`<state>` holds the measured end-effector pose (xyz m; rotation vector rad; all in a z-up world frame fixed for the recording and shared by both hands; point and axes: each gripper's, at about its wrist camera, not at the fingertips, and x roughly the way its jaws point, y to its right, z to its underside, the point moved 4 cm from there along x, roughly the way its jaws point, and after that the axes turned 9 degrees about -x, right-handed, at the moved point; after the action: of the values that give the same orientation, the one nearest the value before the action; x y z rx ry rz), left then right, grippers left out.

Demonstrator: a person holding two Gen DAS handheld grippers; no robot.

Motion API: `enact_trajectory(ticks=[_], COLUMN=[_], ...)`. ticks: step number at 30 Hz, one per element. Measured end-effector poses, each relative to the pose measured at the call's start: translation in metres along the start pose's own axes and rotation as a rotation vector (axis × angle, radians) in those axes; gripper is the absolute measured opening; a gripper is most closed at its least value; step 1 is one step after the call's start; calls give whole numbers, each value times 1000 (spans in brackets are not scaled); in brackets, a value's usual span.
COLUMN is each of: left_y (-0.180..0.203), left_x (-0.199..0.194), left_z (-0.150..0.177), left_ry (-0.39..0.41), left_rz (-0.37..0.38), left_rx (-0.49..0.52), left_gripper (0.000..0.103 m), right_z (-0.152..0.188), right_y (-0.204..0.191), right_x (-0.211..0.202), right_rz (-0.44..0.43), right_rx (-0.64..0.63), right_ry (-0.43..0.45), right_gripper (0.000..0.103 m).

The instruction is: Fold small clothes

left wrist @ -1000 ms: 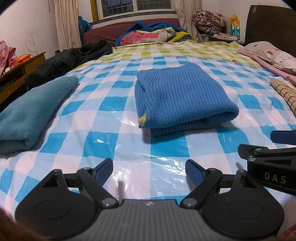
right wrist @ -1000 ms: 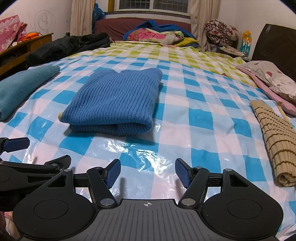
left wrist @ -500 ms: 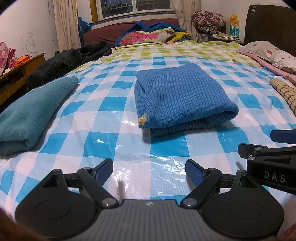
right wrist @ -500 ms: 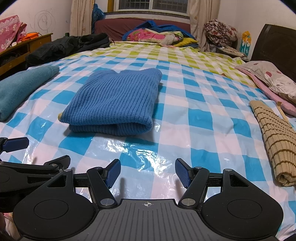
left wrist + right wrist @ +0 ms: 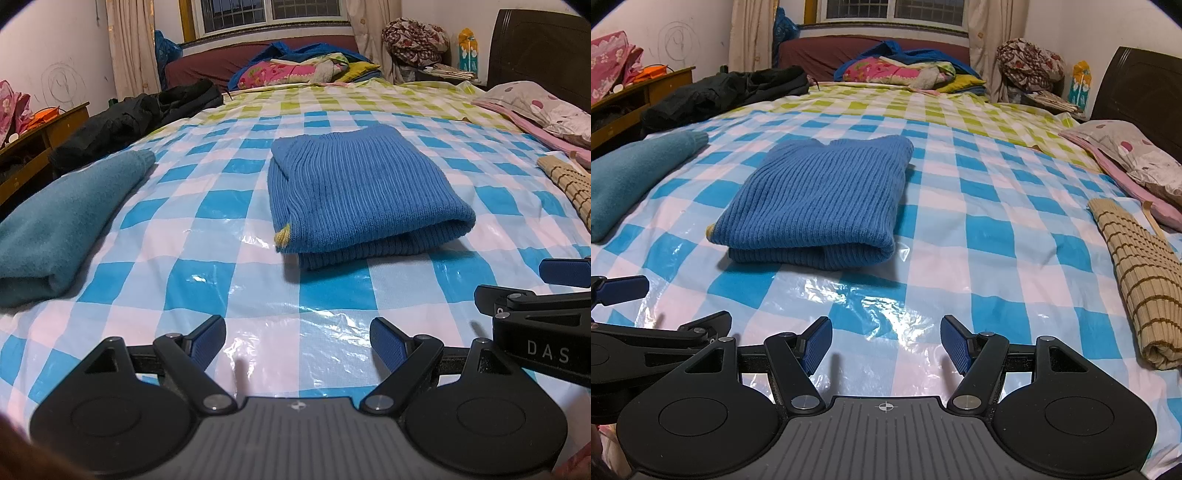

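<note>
Ribbed blue knit sweater (image 5: 364, 192) folded rectangular, glossy checked plastic sheet (image 5: 229, 258)

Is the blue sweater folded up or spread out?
Folded. The blue sweater lies as a neat stacked rectangle, with doubled layers showing along its near edge.

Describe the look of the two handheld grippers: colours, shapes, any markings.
Both grippers are matte black. The left gripper and right gripper each have a grey ribbed centre plate with a small crosshair mark, two round black discs, angular linkage arms with silver pivot screws, and fingers faced with textured blue pads. White "DAS" lettering shows on the right gripper's side.
</note>
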<state>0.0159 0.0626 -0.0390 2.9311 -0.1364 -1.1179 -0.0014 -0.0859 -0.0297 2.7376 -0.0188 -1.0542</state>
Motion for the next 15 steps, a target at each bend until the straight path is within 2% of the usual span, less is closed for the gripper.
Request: enact_trajectory(ticks=[15], left_y=[1], left_x=[1], left_z=[2], left_ry=[-4], left_rz=[4], left_rx=[-5], left_gripper=[90], right_z=[0], right_y=[0], right_x=[0], right_rz=[0], right_rx=[0], right_ry=[1], right_gripper=[66])
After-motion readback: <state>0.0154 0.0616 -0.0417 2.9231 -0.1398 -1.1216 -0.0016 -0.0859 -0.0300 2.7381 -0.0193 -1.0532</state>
